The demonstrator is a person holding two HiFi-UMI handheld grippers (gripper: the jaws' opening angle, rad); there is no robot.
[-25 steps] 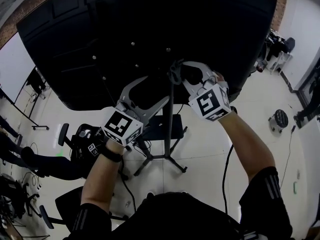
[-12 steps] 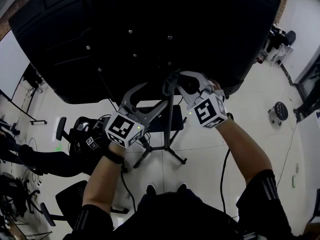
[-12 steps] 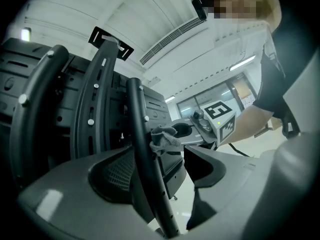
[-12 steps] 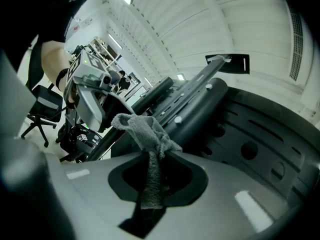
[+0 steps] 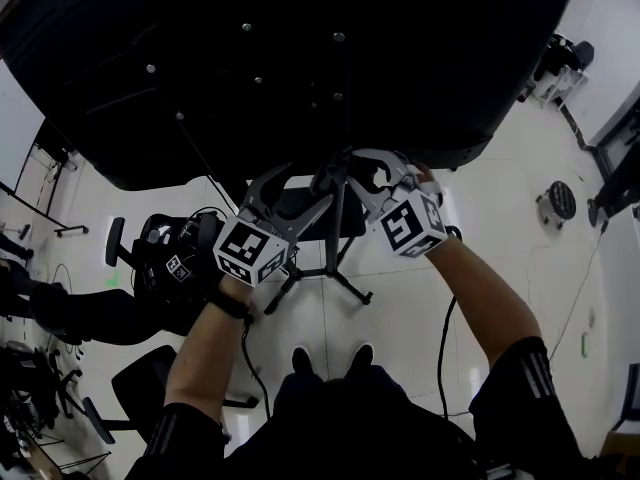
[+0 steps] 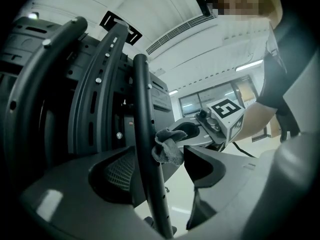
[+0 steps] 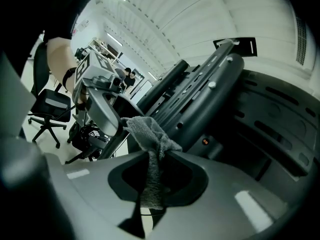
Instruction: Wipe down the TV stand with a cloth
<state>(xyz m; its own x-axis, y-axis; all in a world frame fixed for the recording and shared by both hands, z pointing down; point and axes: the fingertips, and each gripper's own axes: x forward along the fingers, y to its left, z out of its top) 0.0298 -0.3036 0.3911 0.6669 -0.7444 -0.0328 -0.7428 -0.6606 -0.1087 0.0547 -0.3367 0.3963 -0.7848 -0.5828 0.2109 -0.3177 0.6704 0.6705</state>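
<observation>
The TV stand's black pole (image 5: 341, 233) rises to the TV's dark back (image 5: 300, 58). My right gripper (image 5: 345, 168) is shut on a grey cloth (image 5: 328, 175), which presses against the pole. In the right gripper view the cloth (image 7: 150, 139) hangs pinched between the jaws, beside the stand's column (image 7: 205, 104). My left gripper (image 5: 298, 190) is open, its jaws spread to either side of the pole just below the cloth. Its own view shows the pole (image 6: 145, 149) between the jaws, with the cloth (image 6: 167, 145) and the right gripper (image 6: 197, 134) behind it.
The stand's base legs (image 5: 320, 280) spread on the pale floor. An office chair and a black box with a marker (image 5: 178, 268) sit at the left. A cable (image 5: 445, 328) runs along the floor at the right. The person's feet (image 5: 330, 356) are near the base.
Both grippers have slid a little down the pole, the cloth going with the right one. The head view has tipped, so the TV's back fills more of the top.
</observation>
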